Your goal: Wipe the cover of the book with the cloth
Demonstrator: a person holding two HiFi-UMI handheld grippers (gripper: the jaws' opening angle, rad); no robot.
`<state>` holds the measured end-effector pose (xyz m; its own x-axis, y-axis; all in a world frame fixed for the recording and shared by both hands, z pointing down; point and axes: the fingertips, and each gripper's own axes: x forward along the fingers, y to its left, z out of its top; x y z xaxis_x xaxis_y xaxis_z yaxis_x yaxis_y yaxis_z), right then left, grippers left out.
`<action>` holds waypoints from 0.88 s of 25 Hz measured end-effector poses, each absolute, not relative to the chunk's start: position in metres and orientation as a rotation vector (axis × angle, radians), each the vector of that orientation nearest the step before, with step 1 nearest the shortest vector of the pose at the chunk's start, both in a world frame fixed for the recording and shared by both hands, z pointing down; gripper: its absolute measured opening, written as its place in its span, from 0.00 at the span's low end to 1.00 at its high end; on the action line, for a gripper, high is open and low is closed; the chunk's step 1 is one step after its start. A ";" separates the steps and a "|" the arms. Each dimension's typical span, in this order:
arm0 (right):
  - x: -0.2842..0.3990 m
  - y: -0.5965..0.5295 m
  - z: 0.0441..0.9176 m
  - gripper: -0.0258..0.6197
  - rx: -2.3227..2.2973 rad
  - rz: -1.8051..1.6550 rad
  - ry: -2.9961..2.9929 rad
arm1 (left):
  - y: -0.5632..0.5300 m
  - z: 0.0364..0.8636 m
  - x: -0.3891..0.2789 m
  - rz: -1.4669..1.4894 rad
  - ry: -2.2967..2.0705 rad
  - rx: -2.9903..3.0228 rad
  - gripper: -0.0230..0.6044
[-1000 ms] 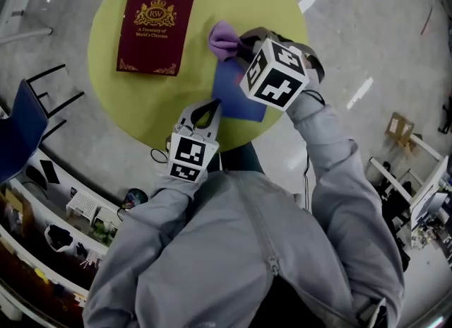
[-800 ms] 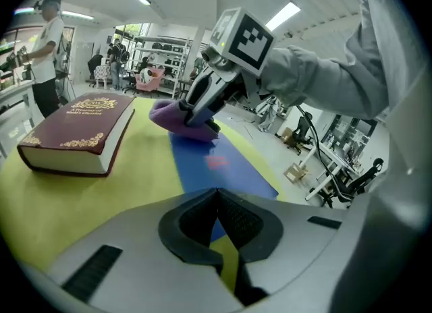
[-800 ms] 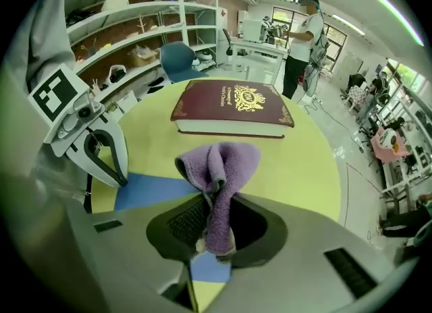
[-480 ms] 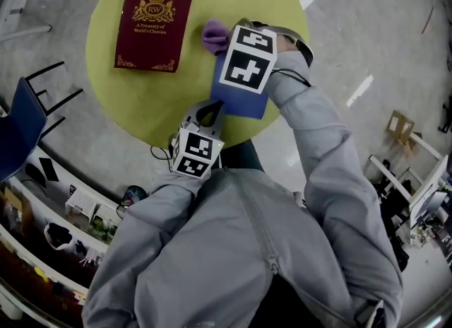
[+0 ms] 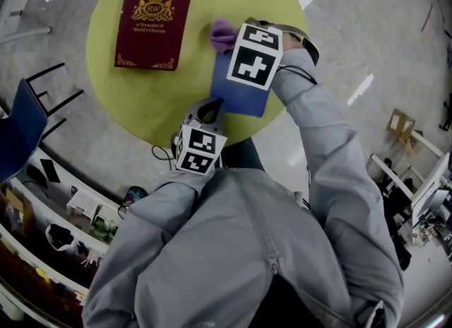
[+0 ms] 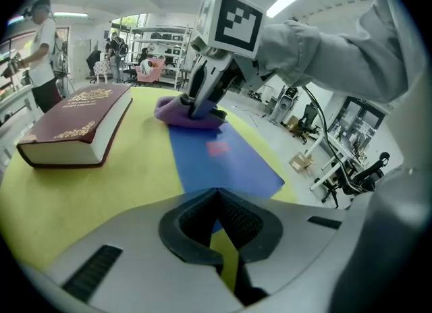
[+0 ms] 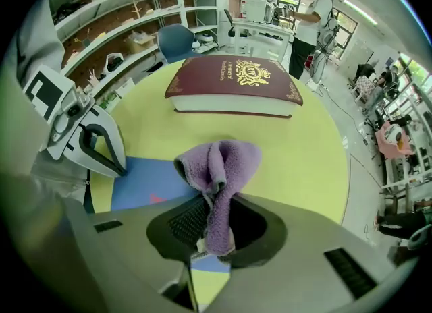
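A dark red book [image 5: 152, 22] with a gold crest lies shut on the far left of the round yellow-green table [image 5: 141, 100]. In the right gripper view the book [image 7: 233, 82] lies ahead of the jaws. My right gripper [image 5: 232, 41] is shut on a purple cloth [image 5: 222, 34]. The cloth [image 7: 217, 170] bunches out between the jaws and rests at the far end of a blue mat [image 5: 240, 97], to the right of the book. My left gripper [image 5: 210, 105] hovers at the table's near edge, shut on nothing [image 6: 216, 193]. It faces the cloth [image 6: 179, 112] and the book [image 6: 77, 123].
A blue chair [image 5: 18, 132] stands left of the table, and shelves with small items [image 5: 78, 213] are below it. A person [image 7: 312, 8] stands beyond the table. The table's edge runs close under the left gripper.
My right gripper has turned and shifted a little left and away over the blue mat, taking the cloth with it. The left gripper has barely moved. The book lies as before.
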<state>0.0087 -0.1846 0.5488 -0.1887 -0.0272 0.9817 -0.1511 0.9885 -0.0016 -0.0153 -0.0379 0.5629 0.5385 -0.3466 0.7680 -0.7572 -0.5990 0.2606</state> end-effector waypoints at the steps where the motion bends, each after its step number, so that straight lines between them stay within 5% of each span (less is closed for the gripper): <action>1: 0.014 -0.184 0.549 0.19 0.138 0.114 -1.753 | -0.038 0.563 -0.015 0.917 -0.891 2.194 0.06; 22: 0.118 -0.162 0.555 0.19 0.230 0.195 -1.602 | -0.037 0.562 -0.014 0.924 -0.918 2.215 0.06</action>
<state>0.1179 -0.1618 0.5553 -0.0386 -0.0274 0.9989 -0.2665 0.9637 0.0162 -0.0144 -0.0366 0.5622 0.5269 -0.3721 0.7641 -0.7617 -0.6056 0.2303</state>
